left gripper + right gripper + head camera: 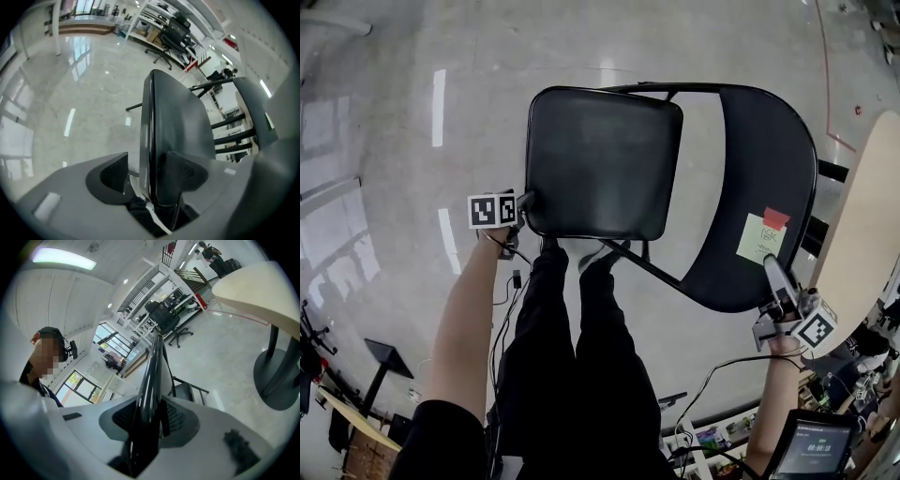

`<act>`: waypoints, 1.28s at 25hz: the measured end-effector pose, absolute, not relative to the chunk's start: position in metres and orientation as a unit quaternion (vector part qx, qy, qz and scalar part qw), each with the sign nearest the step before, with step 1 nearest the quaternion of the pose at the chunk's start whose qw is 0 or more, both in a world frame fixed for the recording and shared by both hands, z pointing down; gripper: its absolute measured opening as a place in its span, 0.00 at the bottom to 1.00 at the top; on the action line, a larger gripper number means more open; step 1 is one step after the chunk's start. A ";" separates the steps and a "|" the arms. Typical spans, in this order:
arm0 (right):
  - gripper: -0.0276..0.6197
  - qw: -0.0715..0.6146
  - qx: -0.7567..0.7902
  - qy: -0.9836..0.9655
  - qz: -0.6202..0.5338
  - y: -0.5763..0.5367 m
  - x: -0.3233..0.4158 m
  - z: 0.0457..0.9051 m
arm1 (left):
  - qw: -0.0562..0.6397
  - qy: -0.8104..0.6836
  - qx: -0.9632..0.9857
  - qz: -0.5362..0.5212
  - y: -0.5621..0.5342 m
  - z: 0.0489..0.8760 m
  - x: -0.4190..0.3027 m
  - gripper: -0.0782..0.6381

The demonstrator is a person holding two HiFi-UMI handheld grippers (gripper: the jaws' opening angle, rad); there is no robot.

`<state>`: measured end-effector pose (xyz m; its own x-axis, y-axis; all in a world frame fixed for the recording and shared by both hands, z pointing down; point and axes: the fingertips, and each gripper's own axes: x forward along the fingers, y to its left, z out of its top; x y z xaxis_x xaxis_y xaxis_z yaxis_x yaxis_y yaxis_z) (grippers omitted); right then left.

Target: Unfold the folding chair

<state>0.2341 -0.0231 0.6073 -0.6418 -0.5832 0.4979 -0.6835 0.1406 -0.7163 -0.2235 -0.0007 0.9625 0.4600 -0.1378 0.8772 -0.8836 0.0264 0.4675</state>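
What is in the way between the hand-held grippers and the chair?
Nothing visible. The left hand-held gripper has the seat edge between its open jaws, with one pad against it. The right hand-held gripper is clamped on the backrest edge.

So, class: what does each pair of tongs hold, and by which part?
Right tongs: clamped on the rim of the backrest, near the yellow note. Left tongs: astride the side edge of the seat, one pad standing clear, so no firm hold.
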 end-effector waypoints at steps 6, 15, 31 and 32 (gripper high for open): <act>0.23 0.041 0.426 -0.737 0.522 -0.020 0.230 0.605 | 0.563 -0.396 0.639 0.343 -0.005 0.890 -0.220 0.46; 0.23 0.109 0.510 -0.712 0.470 -0.004 0.239 0.617 | 0.569 -0.343 0.674 0.322 0.051 0.786 -0.190 0.43; 0.29 0.149 0.596 -0.673 0.413 -0.003 0.261 0.607 | 0.475 -0.318 0.770 0.284 0.024 0.645 -0.164 0.41; 0.30 0.139 0.601 -0.673 0.408 -0.005 0.268 0.601 | 0.474 -0.319 0.772 0.278 0.022 0.639 -0.161 0.41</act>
<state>0.2676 -0.0048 0.6008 -0.2400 -0.6954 0.6774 -0.9221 -0.0550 -0.3831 -0.1611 0.0220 0.6389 0.6421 -0.2298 0.7314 -0.7560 -0.3478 0.5545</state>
